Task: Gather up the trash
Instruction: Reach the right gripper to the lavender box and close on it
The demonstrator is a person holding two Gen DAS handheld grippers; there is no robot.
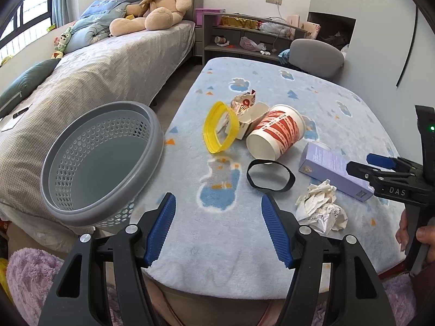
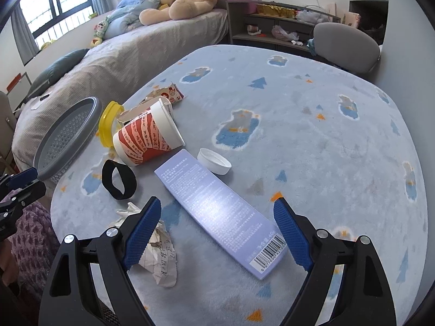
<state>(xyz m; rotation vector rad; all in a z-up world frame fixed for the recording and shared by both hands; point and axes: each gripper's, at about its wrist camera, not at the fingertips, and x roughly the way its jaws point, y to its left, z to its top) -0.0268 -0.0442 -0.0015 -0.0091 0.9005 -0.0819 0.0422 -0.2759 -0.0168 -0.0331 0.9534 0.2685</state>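
A table covered with a pale blue fleece cloth (image 1: 223,244) is seen from both wrist cameras, with scattered rubbish lying on it. The left gripper (image 1: 218,229) is held with its blue pads wide apart over the near edge of the cloth, and nothing is between them. The right gripper (image 2: 218,237) is likewise spread open; the near end of a flat lilac box (image 2: 217,212) is framed between its fingers, but the pads are not touching it. A crumpled ball of paper (image 2: 157,255) lies just beside that box, partly hidden behind the right gripper's left finger. Further out, a red and white paper cup (image 1: 277,134) lies tipped on its side, and a torn carton (image 1: 246,111) rests against it. A yellow plastic ring (image 1: 218,127) stands on edge beside the carton. A black band (image 1: 270,175) lies flat in front of the cup, near the paper ball. A white lid (image 2: 214,161) is seen just beyond the far end of the box. A grey perforated bin (image 1: 103,163) stands at the table's left edge, between table and bed (image 1: 103,68), and looks empty inside. A teddy bear (image 1: 157,2) sits on the bed.
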